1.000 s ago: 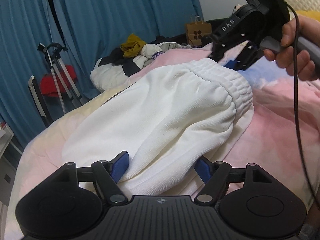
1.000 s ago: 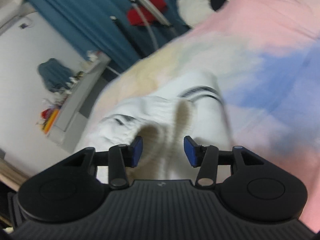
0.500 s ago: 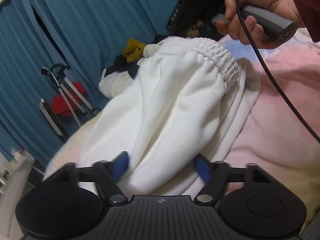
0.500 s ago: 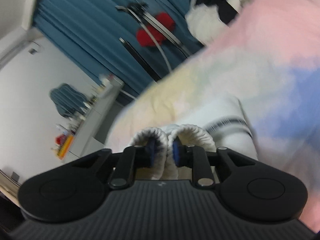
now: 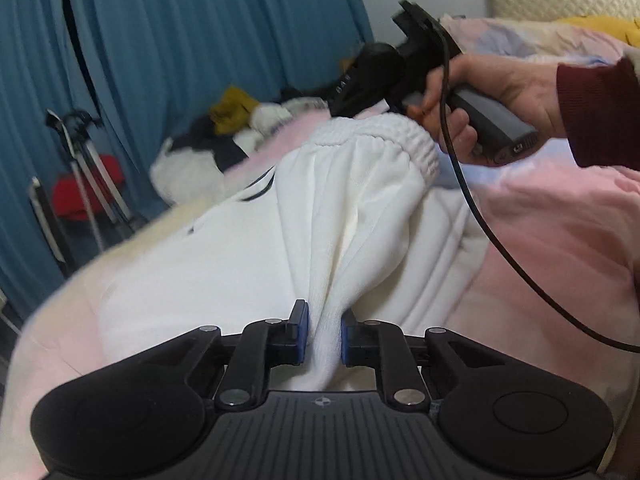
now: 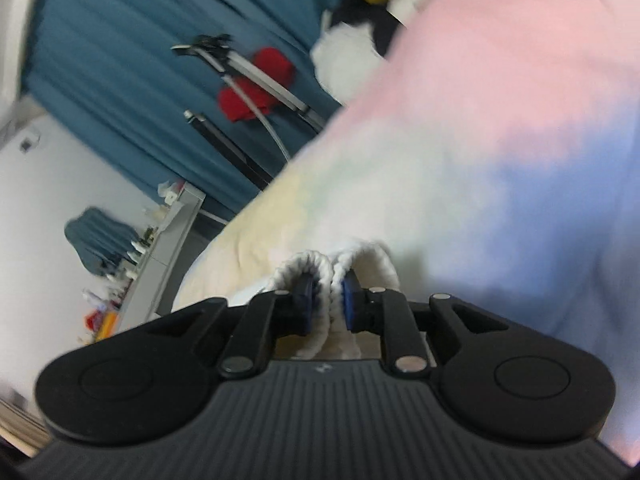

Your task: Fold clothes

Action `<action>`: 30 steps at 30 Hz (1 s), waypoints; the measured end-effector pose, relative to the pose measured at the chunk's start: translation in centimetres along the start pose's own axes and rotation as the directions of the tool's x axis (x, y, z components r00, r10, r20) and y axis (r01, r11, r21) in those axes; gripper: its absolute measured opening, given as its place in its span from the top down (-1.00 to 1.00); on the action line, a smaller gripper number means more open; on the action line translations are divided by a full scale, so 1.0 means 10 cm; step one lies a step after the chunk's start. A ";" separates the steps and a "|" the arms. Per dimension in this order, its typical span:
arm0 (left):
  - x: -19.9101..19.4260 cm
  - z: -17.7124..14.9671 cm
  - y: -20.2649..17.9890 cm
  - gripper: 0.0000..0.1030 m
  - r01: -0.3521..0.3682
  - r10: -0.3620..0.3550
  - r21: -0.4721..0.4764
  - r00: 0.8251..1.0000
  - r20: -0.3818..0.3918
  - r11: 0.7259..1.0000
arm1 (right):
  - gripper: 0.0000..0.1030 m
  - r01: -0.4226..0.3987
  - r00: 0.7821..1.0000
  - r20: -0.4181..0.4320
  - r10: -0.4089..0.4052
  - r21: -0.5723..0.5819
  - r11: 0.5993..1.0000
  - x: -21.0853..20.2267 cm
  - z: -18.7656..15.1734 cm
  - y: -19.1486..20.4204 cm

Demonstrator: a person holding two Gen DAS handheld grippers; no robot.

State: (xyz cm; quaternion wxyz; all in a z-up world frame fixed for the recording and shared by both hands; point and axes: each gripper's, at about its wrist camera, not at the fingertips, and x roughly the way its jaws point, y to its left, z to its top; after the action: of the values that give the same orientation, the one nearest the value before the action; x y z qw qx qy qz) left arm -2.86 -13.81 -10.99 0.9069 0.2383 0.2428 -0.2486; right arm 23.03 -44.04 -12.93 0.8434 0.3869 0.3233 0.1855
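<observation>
Both grippers' fingers (image 5: 301, 334) pinch white trousers (image 5: 352, 208) on bed (image 5: 560, 240).

A blue pleated curtain (image 5: 180, 60) fills the upper left of the left wrist view, a folded metal tripod (image 5: 86, 168) with red cloth (image 5: 86, 190) stands before it, and a pastel pink bedsheet (image 5: 560, 240) spreads at right.

white garment (image 5: 224, 264), pastel bedspread (image 5: 560, 240), blue curtain (image 5: 180, 40)
</observation>
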 end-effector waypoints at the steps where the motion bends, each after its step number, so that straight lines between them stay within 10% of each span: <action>1: 0.00 0.01 0.03 0.63 0.009 -0.009 -0.010 1.000 0.005 1.000 | 0.60 0.000 1.000 -0.011 0.000 0.031 1.000 0.04 -0.02 -0.11; 16: -0.15 0.10 0.58 -0.36 0.094 -0.077 -0.230 0.994 0.084 0.969 | 0.37 0.088 0.988 0.125 -0.090 0.019 0.996 -0.78 -0.38 0.26; 23: -0.51 0.05 1.00 -0.63 0.100 -0.036 -0.436 0.988 0.151 0.894 | -0.61 0.094 0.981 0.169 -0.091 -0.013 0.995 -1.13 -0.65 0.50; 30: -0.55 -0.15 1.46 -0.90 0.014 0.024 -0.657 0.999 0.049 0.754 | -0.64 0.233 0.971 0.094 -0.222 -0.137 0.963 -1.01 -0.95 0.74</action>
State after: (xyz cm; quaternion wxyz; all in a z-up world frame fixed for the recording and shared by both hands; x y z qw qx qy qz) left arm 0.75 -0.02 -4.56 0.9398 -0.1012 0.2892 -0.1516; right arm 8.69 -40.01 -7.86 0.8973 0.2911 0.3180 0.0955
